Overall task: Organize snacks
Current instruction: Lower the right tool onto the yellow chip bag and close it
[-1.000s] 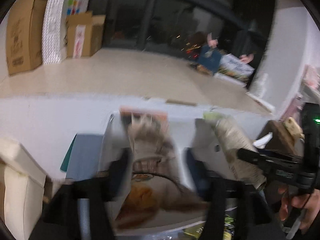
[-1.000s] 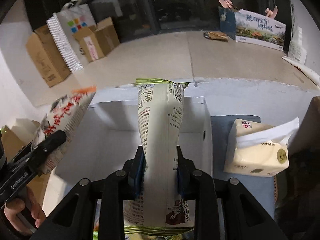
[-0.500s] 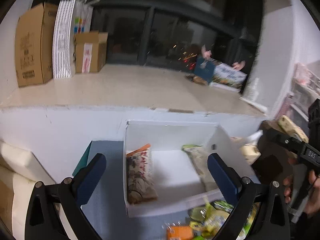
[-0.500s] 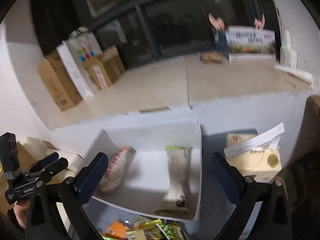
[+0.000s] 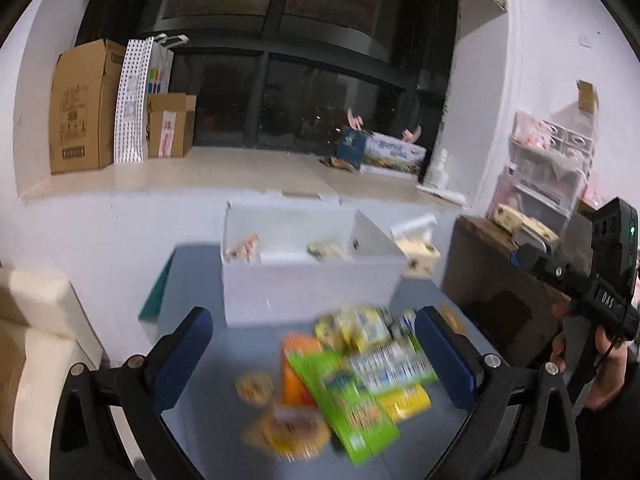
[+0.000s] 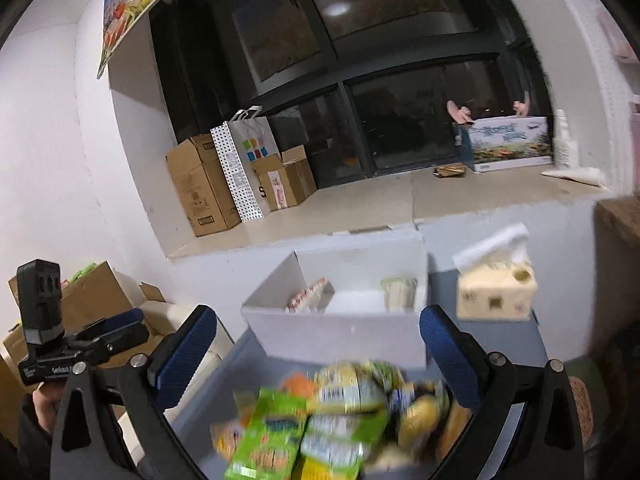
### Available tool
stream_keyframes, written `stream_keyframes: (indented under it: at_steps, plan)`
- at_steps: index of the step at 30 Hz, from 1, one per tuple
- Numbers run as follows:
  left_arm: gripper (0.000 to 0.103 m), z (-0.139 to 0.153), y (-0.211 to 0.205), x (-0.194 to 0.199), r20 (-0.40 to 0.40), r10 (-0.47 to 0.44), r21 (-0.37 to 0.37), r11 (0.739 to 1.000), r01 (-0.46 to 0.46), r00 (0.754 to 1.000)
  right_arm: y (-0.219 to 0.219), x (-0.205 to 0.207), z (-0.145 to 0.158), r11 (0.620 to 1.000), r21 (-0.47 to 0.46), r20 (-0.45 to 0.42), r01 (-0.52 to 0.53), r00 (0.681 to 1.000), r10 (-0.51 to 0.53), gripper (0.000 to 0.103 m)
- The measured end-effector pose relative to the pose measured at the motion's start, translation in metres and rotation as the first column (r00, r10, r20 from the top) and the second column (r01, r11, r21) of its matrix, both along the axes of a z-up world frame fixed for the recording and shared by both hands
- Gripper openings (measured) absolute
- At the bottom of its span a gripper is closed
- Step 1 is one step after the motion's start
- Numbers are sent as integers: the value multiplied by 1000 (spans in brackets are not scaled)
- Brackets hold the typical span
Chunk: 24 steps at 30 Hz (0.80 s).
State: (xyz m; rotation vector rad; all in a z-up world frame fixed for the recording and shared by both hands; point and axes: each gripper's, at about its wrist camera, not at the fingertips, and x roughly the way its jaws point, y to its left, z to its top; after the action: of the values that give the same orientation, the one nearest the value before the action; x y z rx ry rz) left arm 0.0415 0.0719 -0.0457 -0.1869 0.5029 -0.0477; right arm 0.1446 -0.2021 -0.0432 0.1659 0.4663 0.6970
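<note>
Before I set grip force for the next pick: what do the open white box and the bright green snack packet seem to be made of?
The open white box looks like matte cardboard or thin board: flat straight walls, crisp folded corners, no shine. The bright green snack packet looks like thin printed plastic film, probably glossy: flat, flexible, colourfully printed, though motion blur hides the surface detail.

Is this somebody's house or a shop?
Probably a room in a home: a wide window ledge stacked with cardboard boxes, a tissue box on the blue table, and a cream cushion beside it.
</note>
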Motion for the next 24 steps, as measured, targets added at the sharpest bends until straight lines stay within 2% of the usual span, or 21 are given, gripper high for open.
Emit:
stream_keyframes:
  at_steps: [3, 6, 10, 15, 20, 24]
  plan:
    - [103, -18, -17, -24, -29, -18, -14, 1000, 18, 999, -12, -29, -11, 1000, -30, -4, 4, 1000, -4, 103]
    - [103, -30, -29, -37, -58, -50, -43, 998, 48, 997, -19, -51, -23, 994, -106, -8, 9, 1000, -10, 103]
    - [103, -35, -39, -38, -80, -64, -39, 997, 61, 995, -21, -57, -32, 985, -173, -3, 16, 1000, -17, 103]
    - [103, -34, -43, -34, -84, -65, -38, 997, 62, 994, 0, -35, -43, 975, -218, -72, -34, 997, 19, 103]
    - [103, -38, -43, -32, -100, -69, -38, 997, 66, 993, 47, 8, -65, 945, -293, -171, -144, 980, 96, 103]
    - [103, -41, -41, -32, -109, -61, -31, 998, 58, 992, 82, 45, -84, 915, -354, -230, -193, 966, 115, 103]
